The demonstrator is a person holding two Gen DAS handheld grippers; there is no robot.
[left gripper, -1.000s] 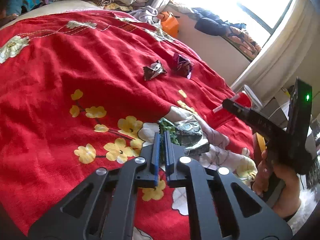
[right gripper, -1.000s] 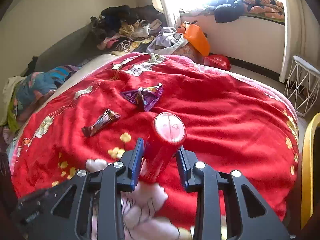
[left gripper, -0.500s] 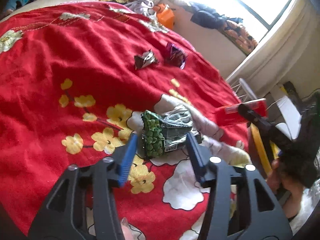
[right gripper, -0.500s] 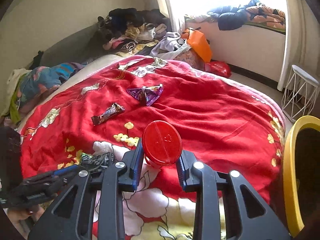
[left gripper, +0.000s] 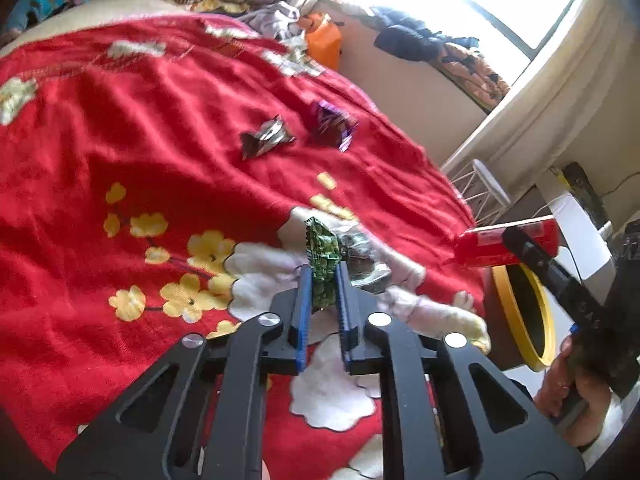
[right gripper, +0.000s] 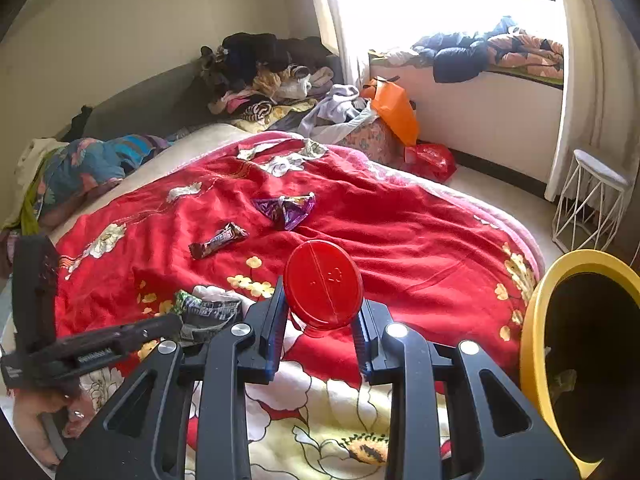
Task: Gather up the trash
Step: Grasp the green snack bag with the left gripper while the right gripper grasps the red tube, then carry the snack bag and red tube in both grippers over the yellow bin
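The left gripper (left gripper: 324, 280) is closing its jaws on a crinkled green snack wrapper (left gripper: 322, 264) lying on the red flowered blanket (left gripper: 120, 120). The right gripper (right gripper: 322, 320) pinches a red can (right gripper: 323, 285), held beside a yellow bin (right gripper: 536, 320) with a dark inside. A brown candy bar wrapper (right gripper: 218, 240) carries unreadable lettering.
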